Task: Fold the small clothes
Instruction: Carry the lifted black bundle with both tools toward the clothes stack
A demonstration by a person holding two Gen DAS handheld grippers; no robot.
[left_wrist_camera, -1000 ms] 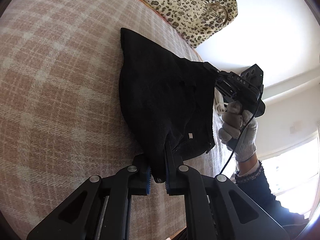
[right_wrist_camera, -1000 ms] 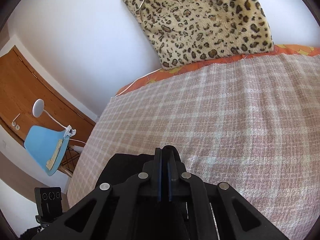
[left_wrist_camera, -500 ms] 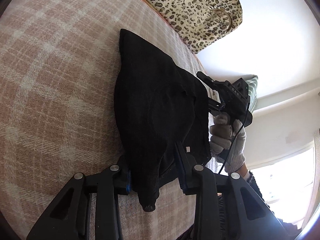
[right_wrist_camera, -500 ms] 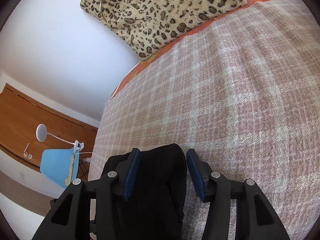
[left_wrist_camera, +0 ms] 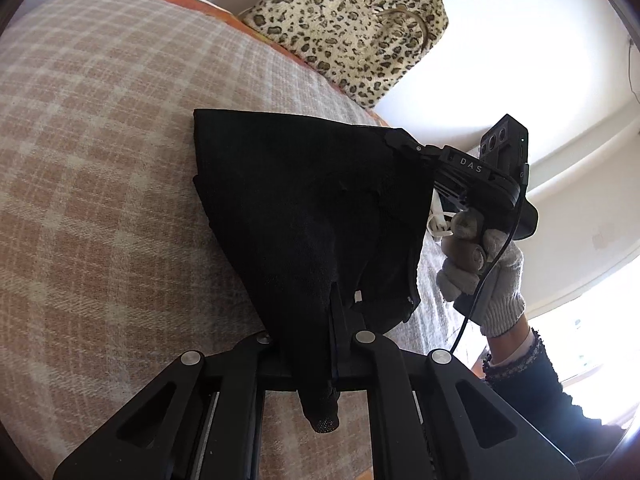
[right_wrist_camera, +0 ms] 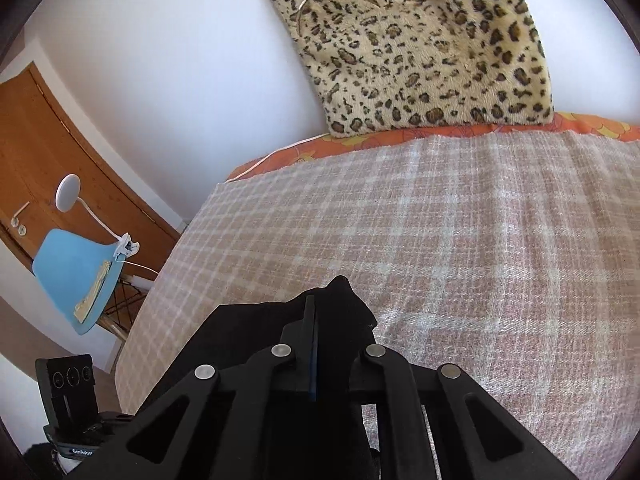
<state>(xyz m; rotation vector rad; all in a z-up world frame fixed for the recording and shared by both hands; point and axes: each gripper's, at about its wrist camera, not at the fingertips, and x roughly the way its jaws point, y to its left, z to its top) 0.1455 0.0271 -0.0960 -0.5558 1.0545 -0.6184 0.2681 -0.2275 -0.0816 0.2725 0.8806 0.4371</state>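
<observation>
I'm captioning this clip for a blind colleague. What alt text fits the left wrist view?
A black garment is stretched above a pink plaid blanket, pinched by the left gripper at the bottom and the right gripper at its far corner. A gloved hand holds the right gripper; a leopard-print cushion leans on the white wall behind.

Leopard-print cushion (right_wrist_camera: 424, 40) on plaid blanket (right_wrist_camera: 480, 240); blue chair (right_wrist_camera: 72, 276), perhaps, by door (right_wrist_camera: 36, 152).
</observation>
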